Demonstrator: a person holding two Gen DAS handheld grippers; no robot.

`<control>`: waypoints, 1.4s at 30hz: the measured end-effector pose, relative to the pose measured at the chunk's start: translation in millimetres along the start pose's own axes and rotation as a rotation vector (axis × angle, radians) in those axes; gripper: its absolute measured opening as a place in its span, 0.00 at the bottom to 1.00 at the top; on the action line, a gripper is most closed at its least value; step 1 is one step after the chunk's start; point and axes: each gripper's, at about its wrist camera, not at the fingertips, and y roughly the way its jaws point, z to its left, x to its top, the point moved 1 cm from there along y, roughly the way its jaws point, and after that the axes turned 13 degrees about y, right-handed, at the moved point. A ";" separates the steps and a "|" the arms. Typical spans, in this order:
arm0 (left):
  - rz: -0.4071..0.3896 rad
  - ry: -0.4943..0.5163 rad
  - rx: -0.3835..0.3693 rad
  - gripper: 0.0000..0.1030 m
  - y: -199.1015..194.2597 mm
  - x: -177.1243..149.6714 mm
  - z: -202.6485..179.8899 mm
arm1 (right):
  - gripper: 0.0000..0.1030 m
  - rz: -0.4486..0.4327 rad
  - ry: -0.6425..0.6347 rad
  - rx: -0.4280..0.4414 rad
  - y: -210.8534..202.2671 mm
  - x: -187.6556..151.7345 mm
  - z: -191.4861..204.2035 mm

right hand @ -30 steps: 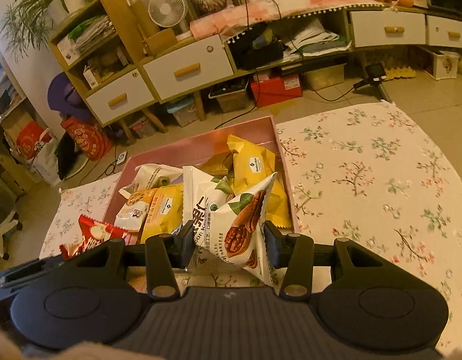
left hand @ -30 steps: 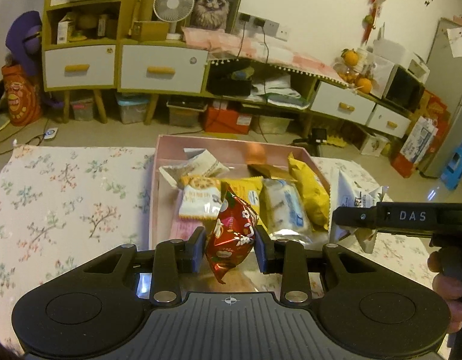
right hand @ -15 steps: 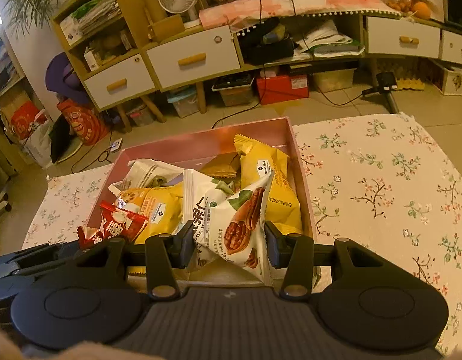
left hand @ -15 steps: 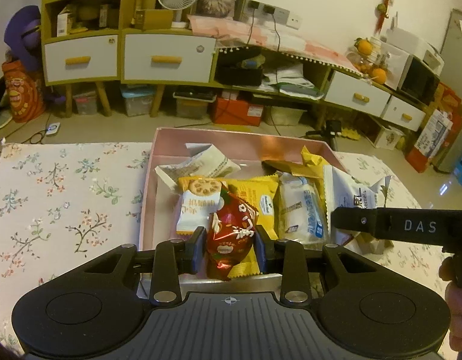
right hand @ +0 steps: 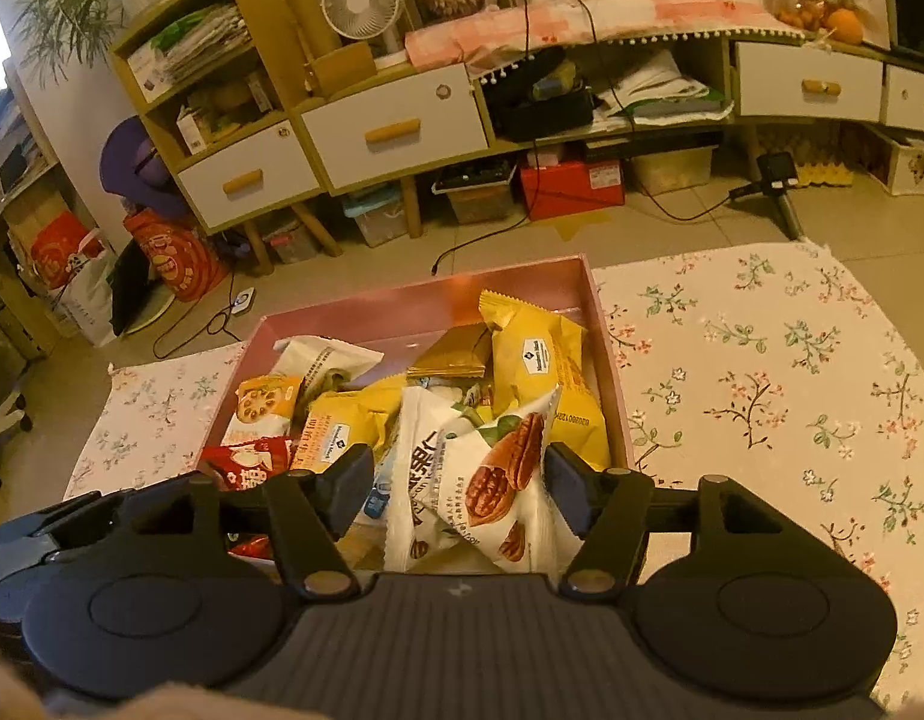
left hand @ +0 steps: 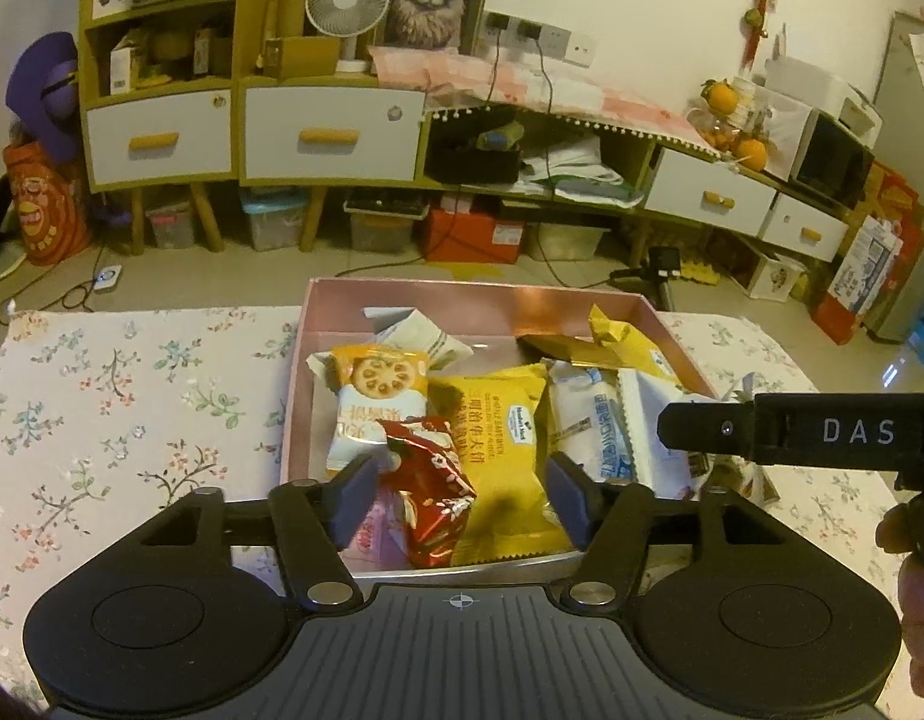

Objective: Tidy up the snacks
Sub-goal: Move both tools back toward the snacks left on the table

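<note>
A pink box (left hand: 414, 297) on the flowered tablecloth holds several snack packets. My left gripper (left hand: 462, 489) is open over the box's near edge; the red packet (left hand: 429, 480) lies loose in the box between its fingers, against the left pad. My right gripper (right hand: 456, 492) is open too; the white pecan packet (right hand: 492, 474) rests in the box (right hand: 402, 300) between its fingers. Yellow packets (left hand: 504, 420) and a white-orange biscuit packet (left hand: 375, 402) lie beside the red one. The right gripper's body (left hand: 822, 429) shows at the right of the left wrist view.
The flowered tablecloth (right hand: 792, 372) spreads to both sides of the box. Behind the table stand white-drawer cabinets (left hand: 330, 132), a fan (left hand: 348, 0), floor boxes (left hand: 474, 234) and a tripod (right hand: 774, 180).
Both grippers have opened. The left let go of the red packet and the right let go of the pecan packet; both packets now rest in the pink box.
</note>
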 end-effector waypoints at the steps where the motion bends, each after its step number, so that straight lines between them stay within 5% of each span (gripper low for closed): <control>1: -0.002 0.004 0.000 0.67 -1.9 0.1 -0.6 | 0.61 -0.004 -0.002 0.001 -1.9 0.3 0.7; 25: 0.037 0.006 -0.008 0.91 -56.9 -29.5 -0.1 | 0.87 -0.026 -0.079 0.022 -47.3 -21.8 7.6; 35: 0.075 0.028 -0.022 0.94 -63.2 -59.6 -0.7 | 0.94 -0.014 -0.116 0.007 -49.6 -52.4 -1.9; 42: 0.095 0.130 -0.042 0.94 -55.1 -81.2 -5.7 | 0.94 0.016 -0.180 0.002 -47.6 -76.8 -10.7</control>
